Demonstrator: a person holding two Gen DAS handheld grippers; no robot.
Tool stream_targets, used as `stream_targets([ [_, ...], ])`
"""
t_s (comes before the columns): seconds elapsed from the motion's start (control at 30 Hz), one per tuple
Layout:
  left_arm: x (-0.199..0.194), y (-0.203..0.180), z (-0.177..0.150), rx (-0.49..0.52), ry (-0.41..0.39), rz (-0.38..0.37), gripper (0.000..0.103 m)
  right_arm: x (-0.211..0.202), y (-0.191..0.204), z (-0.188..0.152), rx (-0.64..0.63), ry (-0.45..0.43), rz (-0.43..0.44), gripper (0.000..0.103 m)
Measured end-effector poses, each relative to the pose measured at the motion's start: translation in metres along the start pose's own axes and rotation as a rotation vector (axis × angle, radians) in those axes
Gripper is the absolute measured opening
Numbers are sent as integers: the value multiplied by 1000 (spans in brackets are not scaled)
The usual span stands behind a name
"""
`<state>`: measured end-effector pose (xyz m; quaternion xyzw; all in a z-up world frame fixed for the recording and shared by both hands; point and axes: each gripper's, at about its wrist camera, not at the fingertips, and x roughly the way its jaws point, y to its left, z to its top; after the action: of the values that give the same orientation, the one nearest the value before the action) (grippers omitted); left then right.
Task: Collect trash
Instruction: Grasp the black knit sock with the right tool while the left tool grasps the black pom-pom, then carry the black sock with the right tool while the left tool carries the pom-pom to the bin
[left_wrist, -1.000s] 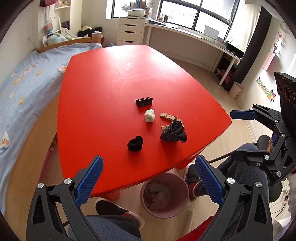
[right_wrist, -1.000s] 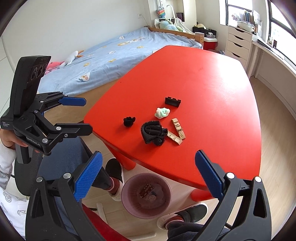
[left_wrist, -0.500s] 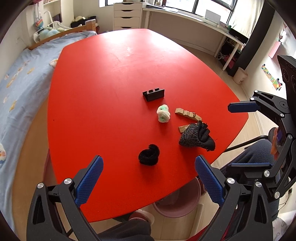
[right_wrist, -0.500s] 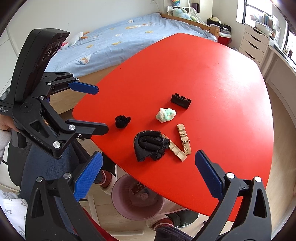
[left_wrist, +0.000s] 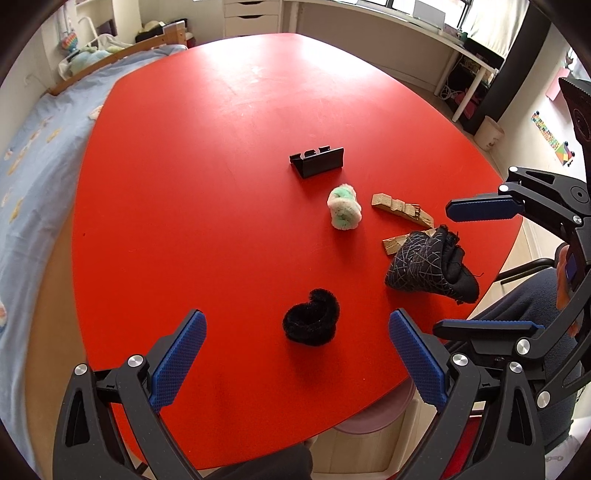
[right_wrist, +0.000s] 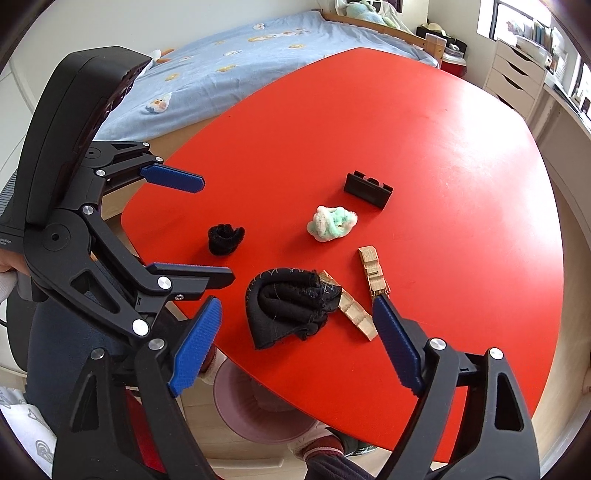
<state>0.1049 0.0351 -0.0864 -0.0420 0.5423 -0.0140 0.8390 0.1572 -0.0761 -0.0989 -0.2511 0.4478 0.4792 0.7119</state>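
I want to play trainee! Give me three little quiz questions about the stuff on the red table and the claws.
1. True or false: the left claw holds the fuzzy black scrunchie.
2. Which thing partly covers a wooden clothespin?
A. the dark crumpled sock
B. the black plastic clip
C. the white and green fluffy scrunchie
3. Fill in: under the near edge of the red table stands a pink ____.

Key:
1. False; both the left claw and the right claw are open and hold nothing.
2. A
3. bin
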Motion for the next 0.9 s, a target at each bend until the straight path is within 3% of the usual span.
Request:
stream_targets([
  [0.07, 1, 0, 0, 0, 0, 2, 89, 2, 0, 0, 1, -1, -5, 72],
  [0.13, 3, 0, -1, 1, 9, 7, 75, 2, 0, 0, 0, -2, -7, 66],
  [0.27, 6, -1, -1, 3, 12, 5, 65, 3, 0, 0, -1, -3, -3, 53],
  [0.33, 7, -1, -2, 4, 8, 12, 52, 4, 0, 1, -5, -5, 1, 45],
  [0.37, 6, -1, -1, 4, 5, 13, 50, 4, 1, 2, -6, -6, 0, 42],
  [0.47, 6, -2, -1, 4, 3, 4, 43, 4, 1, 3, -5, -8, 0, 39],
  [0.6, 6, -3, 0, 13, 5, 7, 26, 2, 1, 4, 0, -13, -2, 37],
  [0.9, -2, -6, 0, 1, -19, 14, 23, -7, 1, 3, 15, -37, -12, 36],
])
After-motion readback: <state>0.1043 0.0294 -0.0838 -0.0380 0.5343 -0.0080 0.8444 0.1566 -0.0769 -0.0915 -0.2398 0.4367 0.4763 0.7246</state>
